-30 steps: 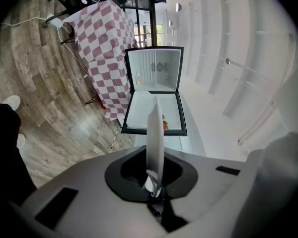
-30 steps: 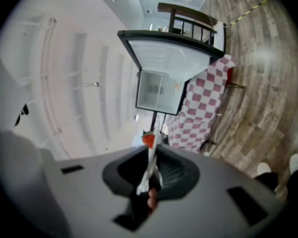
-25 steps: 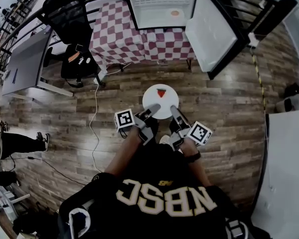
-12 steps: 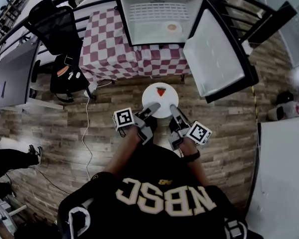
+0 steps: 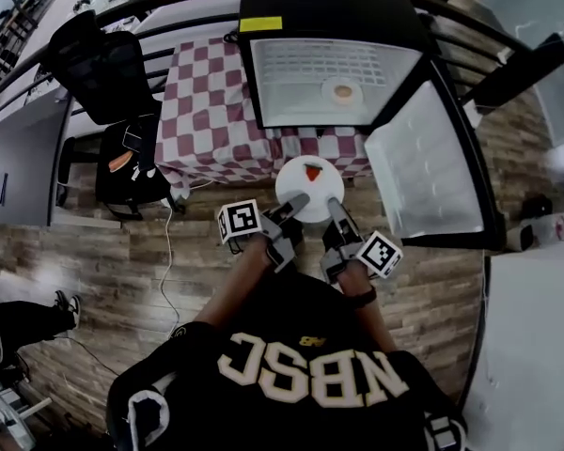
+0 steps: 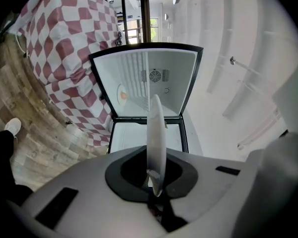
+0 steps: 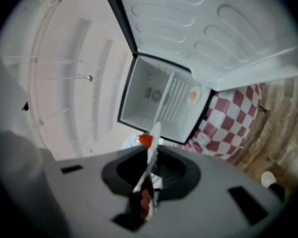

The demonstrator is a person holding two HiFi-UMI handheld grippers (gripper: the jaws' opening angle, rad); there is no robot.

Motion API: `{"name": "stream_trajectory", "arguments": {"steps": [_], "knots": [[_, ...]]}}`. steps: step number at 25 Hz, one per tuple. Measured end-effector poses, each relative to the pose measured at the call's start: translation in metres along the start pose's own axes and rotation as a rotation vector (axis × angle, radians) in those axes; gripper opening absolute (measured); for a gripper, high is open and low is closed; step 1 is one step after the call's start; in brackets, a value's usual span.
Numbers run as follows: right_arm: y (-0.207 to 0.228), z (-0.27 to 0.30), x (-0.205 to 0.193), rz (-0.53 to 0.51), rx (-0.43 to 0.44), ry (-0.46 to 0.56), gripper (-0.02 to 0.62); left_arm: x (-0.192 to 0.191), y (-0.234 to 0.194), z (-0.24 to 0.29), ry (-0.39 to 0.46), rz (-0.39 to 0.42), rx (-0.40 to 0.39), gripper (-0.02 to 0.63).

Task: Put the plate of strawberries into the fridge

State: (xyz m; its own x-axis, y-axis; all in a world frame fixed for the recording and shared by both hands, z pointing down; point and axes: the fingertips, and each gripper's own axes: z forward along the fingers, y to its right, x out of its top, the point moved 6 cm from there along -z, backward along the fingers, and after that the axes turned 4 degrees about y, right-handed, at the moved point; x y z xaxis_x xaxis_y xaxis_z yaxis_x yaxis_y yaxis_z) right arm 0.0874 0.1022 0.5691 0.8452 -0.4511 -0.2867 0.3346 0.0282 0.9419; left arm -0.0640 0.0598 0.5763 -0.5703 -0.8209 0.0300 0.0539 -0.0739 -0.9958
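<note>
1. Toward the upper left of the head view, a black chair [image 5: 103, 59] stands beside a table draped in a red-and-white checked cloth [image 5: 207, 101].
2. At centre frame, my left gripper [image 5: 294, 205] is clenched on the near-left rim of the white plate [image 5: 309, 194]. Its own view shows that rim edge-on, pinched between the jaws.
3. One strawberry [image 5: 312, 170] sits on the plate's far side. I hold the plate in the air, just in front of the fridge.
4. Just right of centre, my right gripper [image 5: 335, 207] grasps the near-right rim the same way.
5. At the top, right of centre, the fridge [image 5: 320, 7] stands open, its door [image 5: 428, 172] swung right. A small round orange item [image 5: 342, 91] rests inside.
6. I judge this the carrying step. Next, both grippers should move forward together, keeping the plate level, and set it on bare shelf beside that item.
</note>
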Motion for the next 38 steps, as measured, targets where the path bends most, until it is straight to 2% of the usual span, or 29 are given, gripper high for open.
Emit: {"name": "stream_trajectory", "arguments": {"steps": [5,10,14,26,38], "knots": [[-0.009,0.037,0.013,-0.009,0.015,0.042,0.052,0.039,0.013,0.017,-0.016,0.014,-0.010,0.025],[-0.007,0.063,0.024,0.036,0.025,0.036,0.052,0.061,0.009,0.033,-0.015,-0.026,-0.018,0.025],[-0.011,0.079,0.038,0.017,0.032,0.033,0.052,0.074,0.013,0.047,-0.005,-0.056,-0.043,0.025],[-0.016,0.149,0.104,0.016,0.088,0.024,0.051,0.130,0.037,0.115,0.047,-0.007,-0.057,0.025],[-0.012,0.203,0.148,0.025,0.093,-0.009,0.052,0.170,0.037,0.163,0.126,-0.045,-0.064,0.025]]}}
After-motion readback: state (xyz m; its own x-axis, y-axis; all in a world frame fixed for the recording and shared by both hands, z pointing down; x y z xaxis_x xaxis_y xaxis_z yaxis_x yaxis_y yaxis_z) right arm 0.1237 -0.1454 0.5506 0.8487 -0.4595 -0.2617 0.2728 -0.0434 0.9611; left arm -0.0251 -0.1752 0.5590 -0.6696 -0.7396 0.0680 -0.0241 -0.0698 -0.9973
